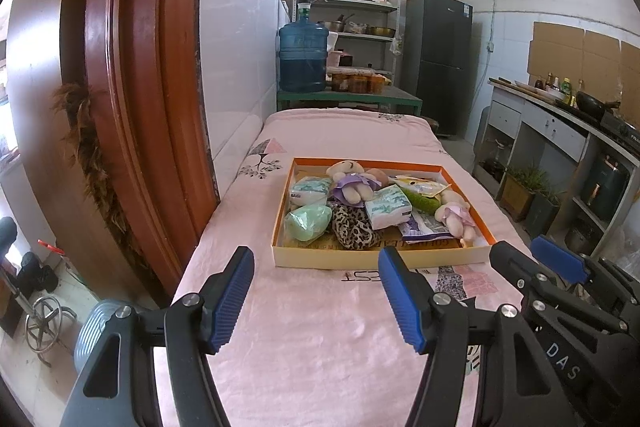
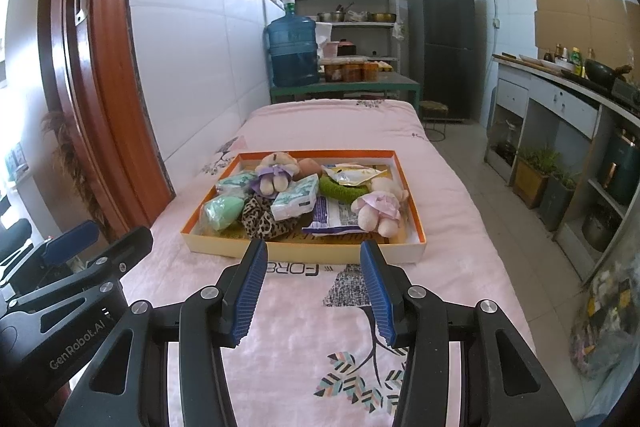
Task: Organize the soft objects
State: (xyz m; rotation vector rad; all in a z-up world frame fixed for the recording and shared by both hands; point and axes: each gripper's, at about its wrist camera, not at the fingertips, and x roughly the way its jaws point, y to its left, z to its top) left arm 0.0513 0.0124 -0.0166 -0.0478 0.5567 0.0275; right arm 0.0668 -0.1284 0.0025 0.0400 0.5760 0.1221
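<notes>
Both grippers hang over the pink-covered bench (image 1: 320, 327) at the bottom of each frame — the left gripper (image 1: 316, 301) with jaws spread wide and empty, the right gripper (image 2: 313, 293) likewise parted around nothing. The orange-rimmed tray (image 2: 304, 251) sits at centre frame, just beyond them, heaped with plush dolls (image 2: 378, 209), tissue packs (image 1: 388, 207) and a leopard-print cloth (image 2: 264, 217).

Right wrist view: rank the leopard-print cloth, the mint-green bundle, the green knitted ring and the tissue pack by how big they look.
1. leopard-print cloth
2. tissue pack
3. mint-green bundle; close to the tissue pack, so unsure.
Unranked: green knitted ring, partly covered by the yellow packet.
</notes>
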